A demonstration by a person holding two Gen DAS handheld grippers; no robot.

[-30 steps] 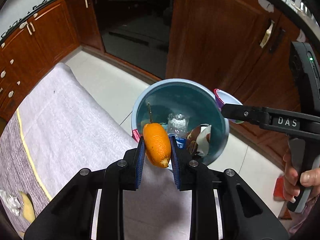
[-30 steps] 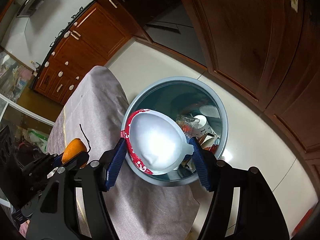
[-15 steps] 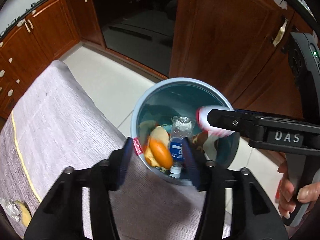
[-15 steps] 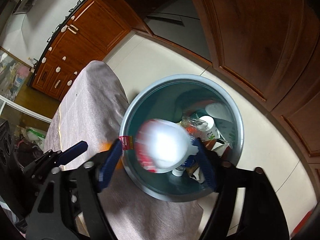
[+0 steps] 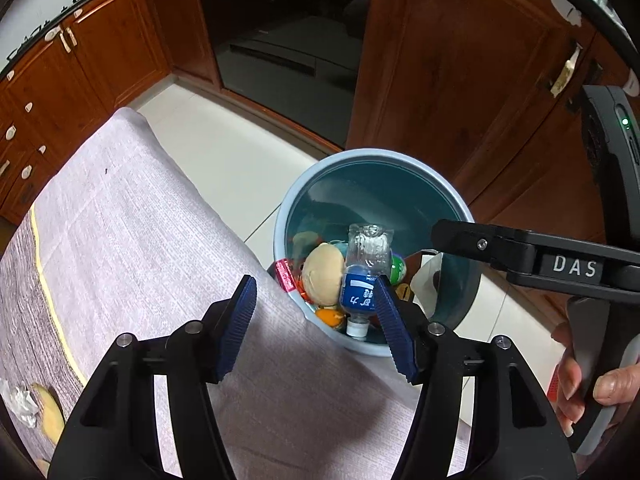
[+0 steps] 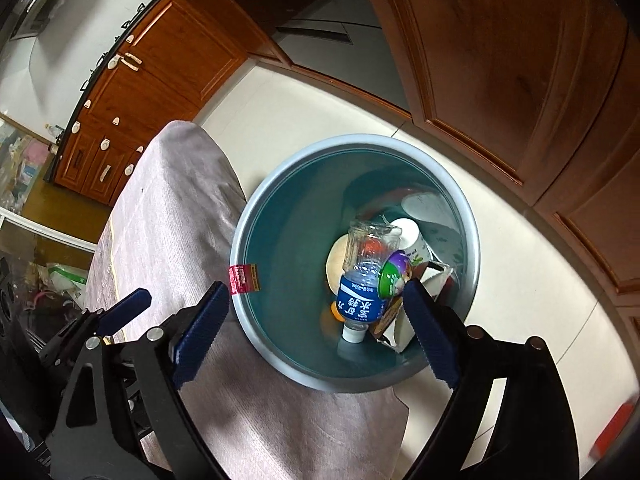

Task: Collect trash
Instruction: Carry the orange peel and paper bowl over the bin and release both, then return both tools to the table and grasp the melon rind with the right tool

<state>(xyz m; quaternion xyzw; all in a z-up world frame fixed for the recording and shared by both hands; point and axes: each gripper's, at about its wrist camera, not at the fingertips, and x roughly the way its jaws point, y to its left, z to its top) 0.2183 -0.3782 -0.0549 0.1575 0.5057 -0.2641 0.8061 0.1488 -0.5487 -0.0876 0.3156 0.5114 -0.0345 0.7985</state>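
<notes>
Tiled floor, bin (image 6: pixel 460 208) below empty right gripper (image 6: pixel 316 332)

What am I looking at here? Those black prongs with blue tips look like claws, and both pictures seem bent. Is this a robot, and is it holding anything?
It is not a robot. A person holds a hand-held grabbing tool in each hand, and each tool carries a wide-angle camera looking along its two fingers, which is why the pictures look bent.

One picture is from the left tool, the other from the right tool. In the left view you can also see the right tool from the side and the person's hand gripping its handle.

Both tools are open and hold nothing. They hover over a blue bin standing on the floor against a table covered with a grey cloth. In the bin lie a plastic bottle, an orange peel, cups and cartons. At the table's near corner there is crumpled foil and a yellowish scrap.
</notes>
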